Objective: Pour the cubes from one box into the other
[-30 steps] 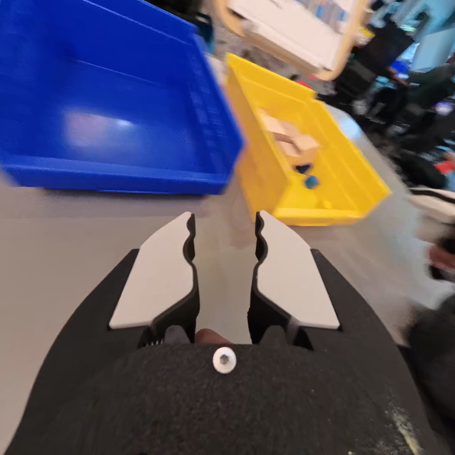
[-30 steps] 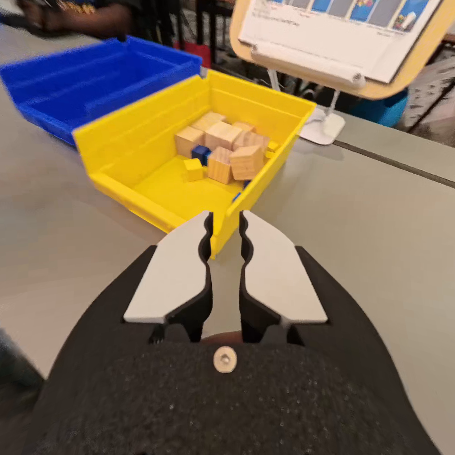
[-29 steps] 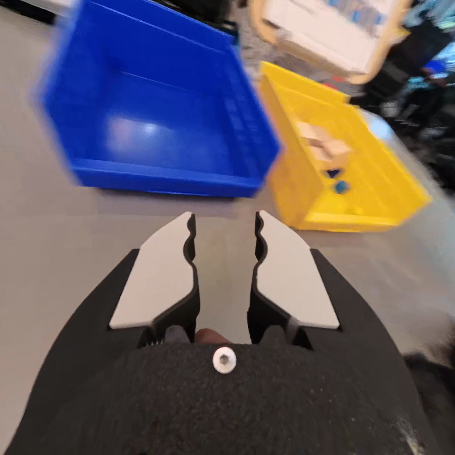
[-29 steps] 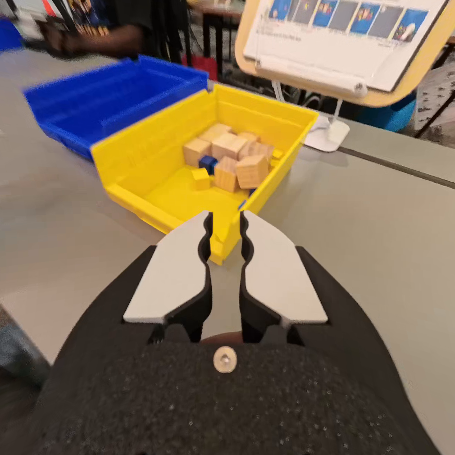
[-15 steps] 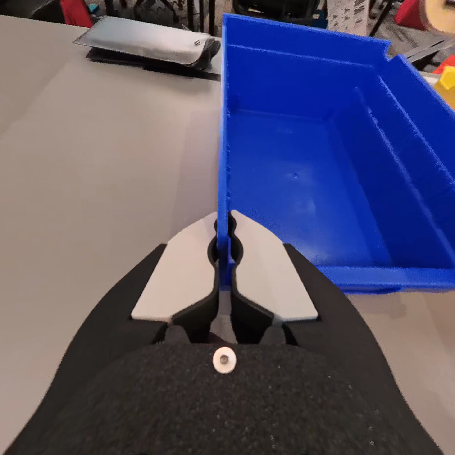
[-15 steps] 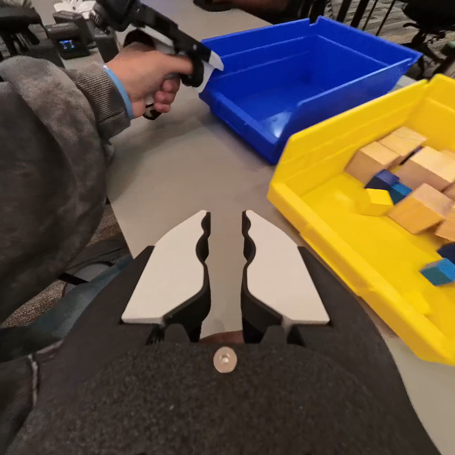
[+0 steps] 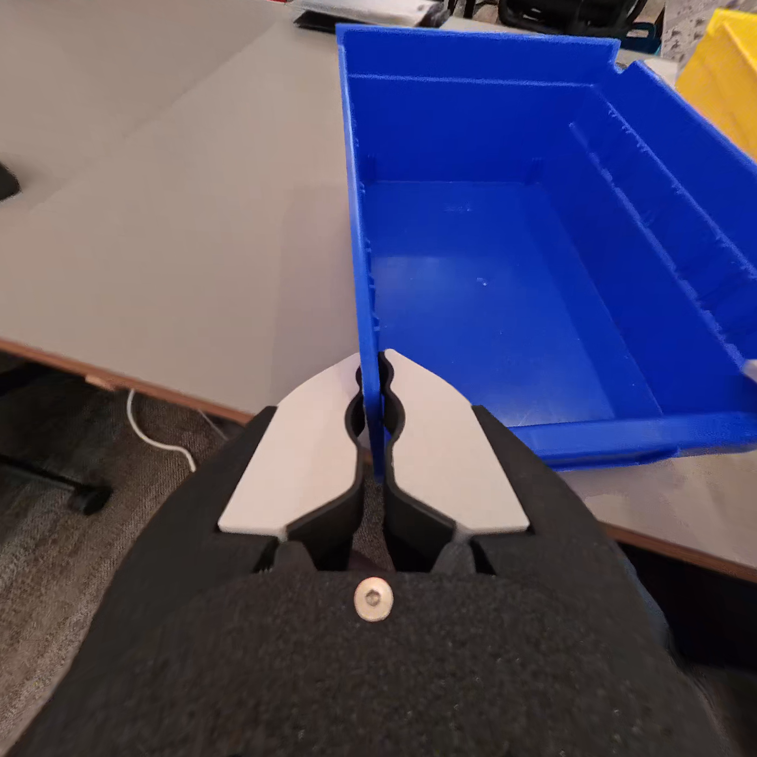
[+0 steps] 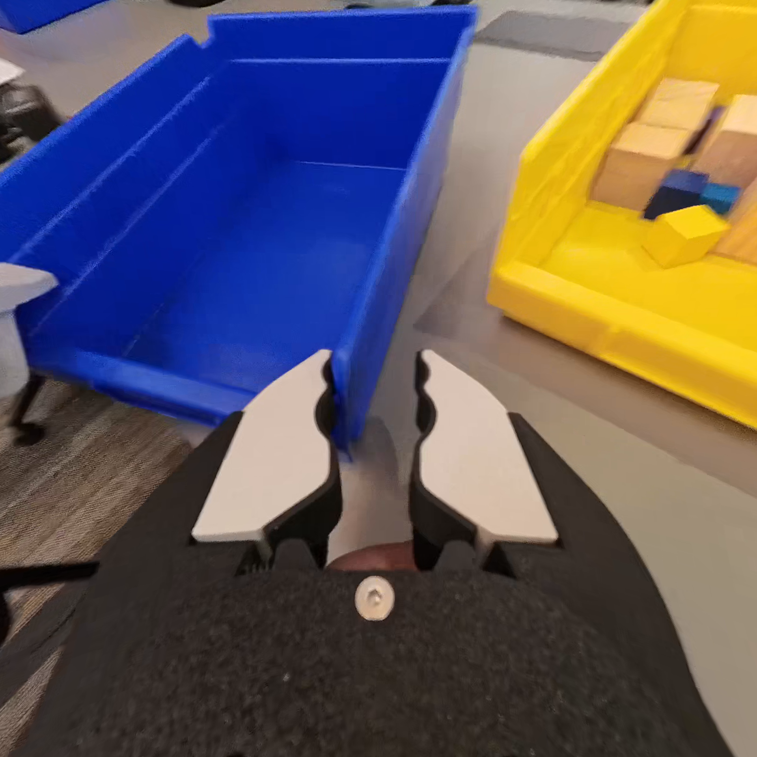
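Already the left gripper [image 7: 372, 409] pinches the blue box [image 7: 512, 286] by its left wall — the right gripper [image 8: 373, 393], fingers apart, straddles the opposite wall, long axis running away from both.

Left gripper [image 7: 372, 364], black textured body with pale grey finger plates and wavy black inner pads: jaws nearly closed, clamped on thin side wall of blue plastic box [image 7: 512, 295] near its front corner, one finger outside wall, one inside. Tip of same gripper visible at left edge of right wrist view [image 8: 16, 286].

Right gripper [image 8: 373, 364], same build: jaws parted, straddling opposite side wall at its near corner; left finger [image 8: 282, 442] touching inner face of wall, right finger [image 8: 471, 450] apart from it.
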A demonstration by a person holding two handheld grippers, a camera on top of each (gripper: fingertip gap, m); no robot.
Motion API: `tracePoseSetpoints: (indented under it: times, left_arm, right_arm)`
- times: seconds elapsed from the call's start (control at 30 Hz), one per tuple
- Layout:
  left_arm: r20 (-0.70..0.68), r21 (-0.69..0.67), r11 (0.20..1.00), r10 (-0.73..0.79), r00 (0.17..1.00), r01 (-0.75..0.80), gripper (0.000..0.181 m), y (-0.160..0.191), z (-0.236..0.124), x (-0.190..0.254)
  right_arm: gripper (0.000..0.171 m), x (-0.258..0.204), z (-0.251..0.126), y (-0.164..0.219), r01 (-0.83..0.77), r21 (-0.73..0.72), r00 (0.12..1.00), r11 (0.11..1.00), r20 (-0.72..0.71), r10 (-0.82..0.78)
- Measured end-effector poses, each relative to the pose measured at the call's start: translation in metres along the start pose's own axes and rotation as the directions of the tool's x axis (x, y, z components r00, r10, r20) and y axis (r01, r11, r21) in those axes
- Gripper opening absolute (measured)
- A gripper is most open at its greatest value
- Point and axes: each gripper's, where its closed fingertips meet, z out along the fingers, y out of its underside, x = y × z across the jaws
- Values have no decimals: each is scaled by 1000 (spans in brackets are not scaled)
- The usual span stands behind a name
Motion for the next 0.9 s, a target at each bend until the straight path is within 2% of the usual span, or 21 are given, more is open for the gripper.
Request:
tracePoseSetpoints:
  times: [0.03,0.13,0.23,0.33,0.43,0.53,0.6,0.67,0.77,0.9]
  left_arm:
    - [-10,4,1000,-17,1000,17,4,5,-9,3]
    - [-3,30,999,-38,999,38,5,12,-29,12]
    - [-35,121,992,-13,999,17,7,-4,-47,24]
    - [-44,238,971,39,998,-28,5,-41,-61,42]
    - [-104,330,944,61,993,-23,4,-101,-73,84]
    - [-207,352,936,46,977,30,4,-166,-80,158]
    - [-234,406,914,109,966,-5,4,-206,-85,220]
    - [-292,432,901,184,938,-42,4,-230,-84,290]
    - [-364,424,898,285,886,-115,4,-225,-72,393]
    - [-476,316,935,305,825,-163,4,-166,-41,512]
  right_arm:
    - [15,-9,0,3,-14,-6,999,1000,44,14]
    - [7,-3,-10,0,-9,20,999,1000,-36,9]
    - [3,3,-32,-21,31,111,995,993,-102,-19]
    - [2,13,-68,-66,120,250,978,961,-196,-71]
    - [3,44,-113,-114,123,348,963,929,-267,-27]
    - [2,104,-163,-153,83,417,935,905,-347,74]
    - [2,156,-197,-172,33,461,907,887,-386,167]
    - [2,213,-234,-183,29,498,869,867,-441,224]
    - [2,298,-286,-171,21,500,797,866,-531,288]
    - [2,400,-324,-114,-20,374,714,927,-644,275]
